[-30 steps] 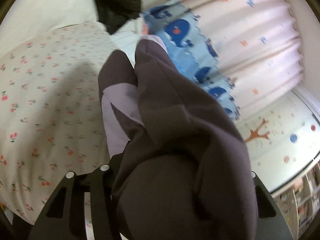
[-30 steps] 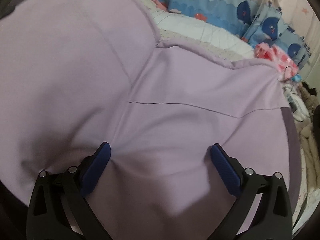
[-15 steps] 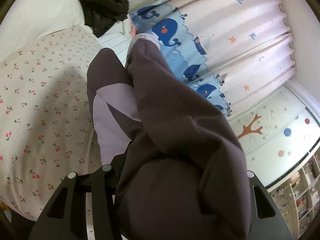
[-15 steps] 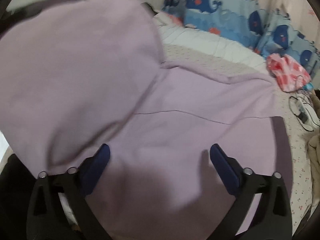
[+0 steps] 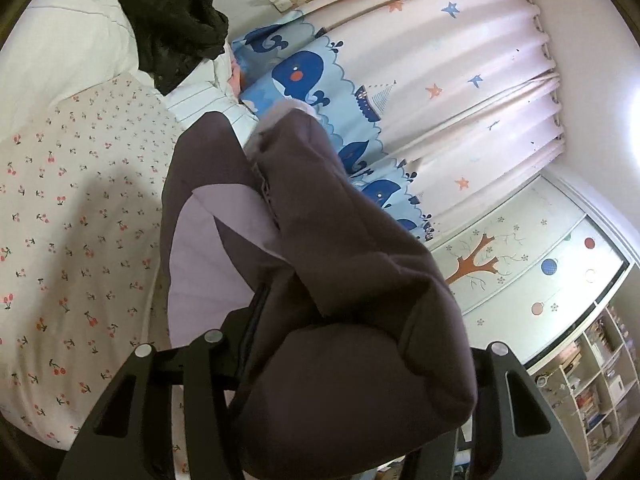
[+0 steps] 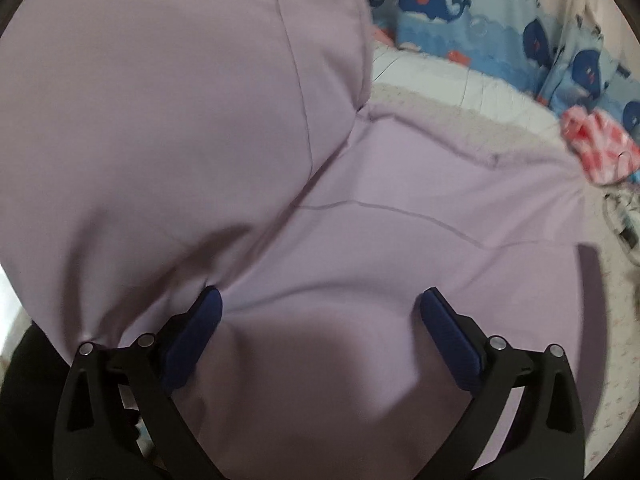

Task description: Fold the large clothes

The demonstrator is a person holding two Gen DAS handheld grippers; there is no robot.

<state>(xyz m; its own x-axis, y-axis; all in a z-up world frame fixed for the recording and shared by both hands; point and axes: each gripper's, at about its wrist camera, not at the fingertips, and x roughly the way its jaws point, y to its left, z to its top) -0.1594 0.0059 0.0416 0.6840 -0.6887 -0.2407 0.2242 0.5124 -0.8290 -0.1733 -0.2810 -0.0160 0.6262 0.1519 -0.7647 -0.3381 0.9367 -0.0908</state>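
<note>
draping purple garment (image 5: 332, 264) over left claw (image 5: 320, 360), right claw (image 6: 320, 312) spread

ahead of the left tool: cherry-print bedsheet (image 5: 72, 220), whale-and-star curtain (image 5: 460, 92) beyond it, tree-decal wardrobe door (image 5: 520, 264) and bookshelf (image 5: 592, 392) off right.
</note>
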